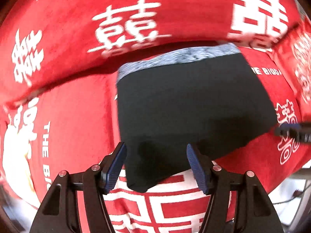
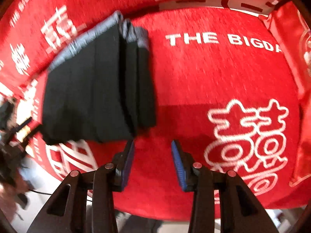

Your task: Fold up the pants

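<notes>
Black pants (image 1: 190, 104) with a grey-blue patterned waistband lie folded into a compact stack on a red sofa cover. In the right wrist view the pants (image 2: 93, 89) show several stacked layers along their right edge. My left gripper (image 1: 156, 151) is open, its blue pads on either side of the near corner of the pants, holding nothing. My right gripper (image 2: 152, 147) is open and empty, just right of the pants' near corner, over red fabric. The right gripper's tip also shows at the right edge of the left wrist view (image 1: 291, 131).
The red sofa cover (image 2: 213, 77) has white characters and "THE BIGDAY" text. The sofa back (image 1: 136, 19) rises behind the pants. A red cushion (image 2: 303, 97) stands at the right. Pale floor with cables (image 2: 38, 192) lies below the seat's front edge.
</notes>
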{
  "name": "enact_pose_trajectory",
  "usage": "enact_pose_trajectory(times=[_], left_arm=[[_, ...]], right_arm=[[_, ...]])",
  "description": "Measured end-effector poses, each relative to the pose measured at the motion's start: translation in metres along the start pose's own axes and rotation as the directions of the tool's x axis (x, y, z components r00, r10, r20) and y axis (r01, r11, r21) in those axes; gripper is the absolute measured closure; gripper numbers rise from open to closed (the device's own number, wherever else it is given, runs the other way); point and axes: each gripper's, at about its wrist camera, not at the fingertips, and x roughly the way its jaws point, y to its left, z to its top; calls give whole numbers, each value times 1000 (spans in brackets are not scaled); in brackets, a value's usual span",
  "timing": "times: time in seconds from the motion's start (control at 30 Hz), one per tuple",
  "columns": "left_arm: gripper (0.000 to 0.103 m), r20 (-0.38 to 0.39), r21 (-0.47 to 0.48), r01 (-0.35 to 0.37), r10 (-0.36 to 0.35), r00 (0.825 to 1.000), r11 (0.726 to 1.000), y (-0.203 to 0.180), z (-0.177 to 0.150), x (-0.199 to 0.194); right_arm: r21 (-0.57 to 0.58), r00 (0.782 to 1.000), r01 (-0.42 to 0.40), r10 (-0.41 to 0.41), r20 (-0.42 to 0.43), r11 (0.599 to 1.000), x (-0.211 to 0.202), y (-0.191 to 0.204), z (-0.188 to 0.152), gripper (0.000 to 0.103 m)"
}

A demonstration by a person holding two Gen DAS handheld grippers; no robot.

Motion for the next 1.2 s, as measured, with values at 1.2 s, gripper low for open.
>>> enact_pose_trajectory(times=[1.2], left_arm=[[2,-149,-185,10,-38,988,983,40,11,38]], right_arm=[[10,993,-23,21,114,1000,-25,22,12,21]])
